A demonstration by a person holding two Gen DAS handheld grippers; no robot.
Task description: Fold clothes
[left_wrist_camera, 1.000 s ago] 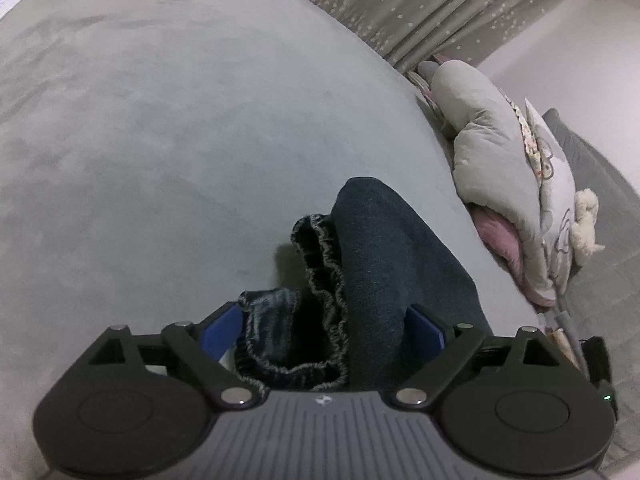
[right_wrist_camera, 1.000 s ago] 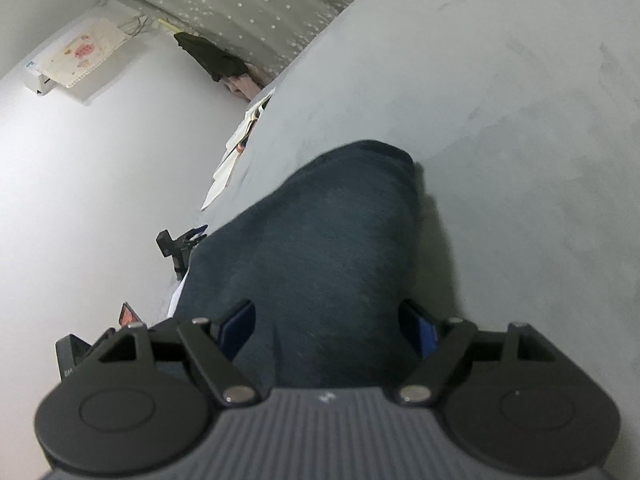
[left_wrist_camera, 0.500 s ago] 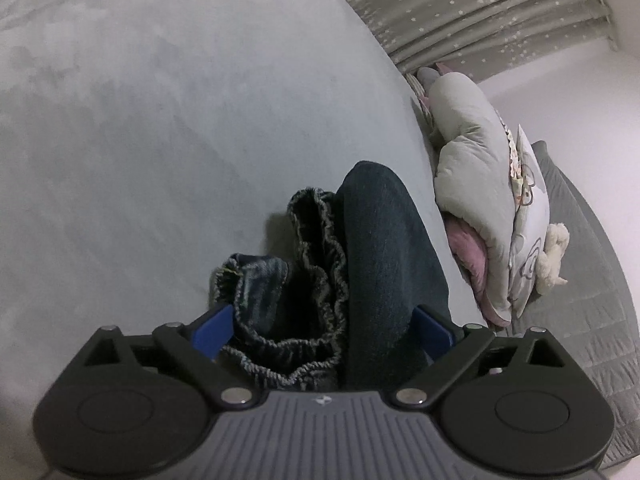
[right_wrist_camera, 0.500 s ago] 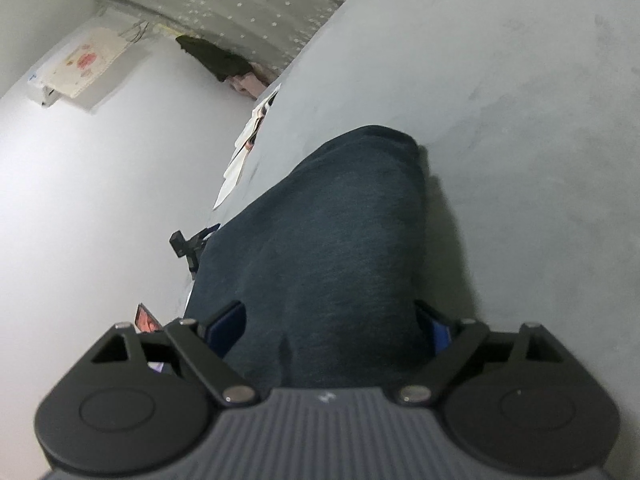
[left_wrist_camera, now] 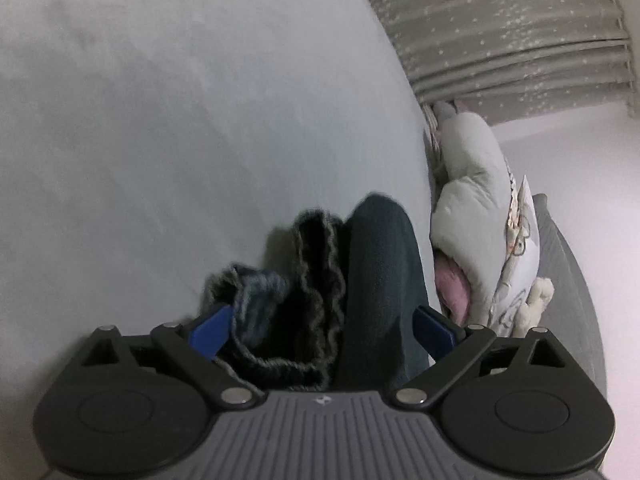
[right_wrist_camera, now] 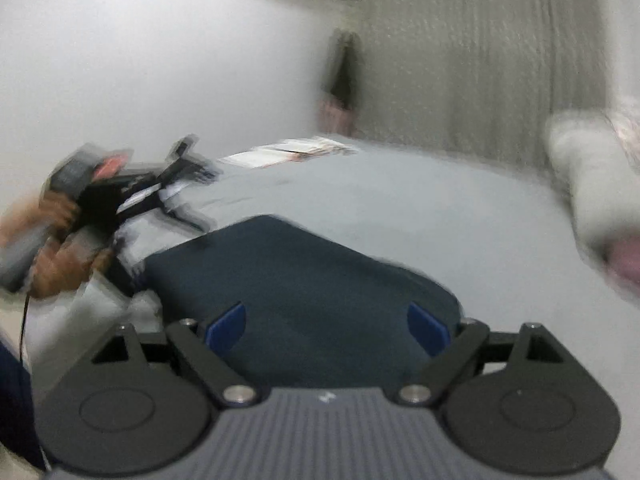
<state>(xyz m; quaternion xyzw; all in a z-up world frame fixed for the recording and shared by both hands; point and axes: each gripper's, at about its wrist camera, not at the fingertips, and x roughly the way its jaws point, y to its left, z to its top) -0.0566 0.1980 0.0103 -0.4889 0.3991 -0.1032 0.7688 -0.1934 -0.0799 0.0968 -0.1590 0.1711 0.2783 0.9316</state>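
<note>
Right now the left gripper has its blue pads spread wide, released, with nothing pinched. Between them lies the folded dark garment, its gathered elastic waistband bunched toward 10 o'clock of the smooth dark fold. The left pad sits just beside a ruffled edge of the cloth, and the right pad sits near the smooth fold; whether either one touches the cloth I cannot tell. The garment rests on the grey bed cover, which fills the view from 9 to 12 o'clock. At 3 o'clock of the garment, along the bed's edge, a heap of pale bedding lies with a pink piece under it and a small cream soft toy at its lower end. Curtains hang at 1 o'clock.

The right gripper is likewise released, its pads well apart, and the same garment lies flat on the bed between and beyond them, not clamped. This view is blurred. At 9 o'clock a person's hand holds the other gripper's handle just beside the garment's left edge. Papers lie on the bed at 12 o'clock, near the wall, and something dark hangs by the curtains above them.
</note>
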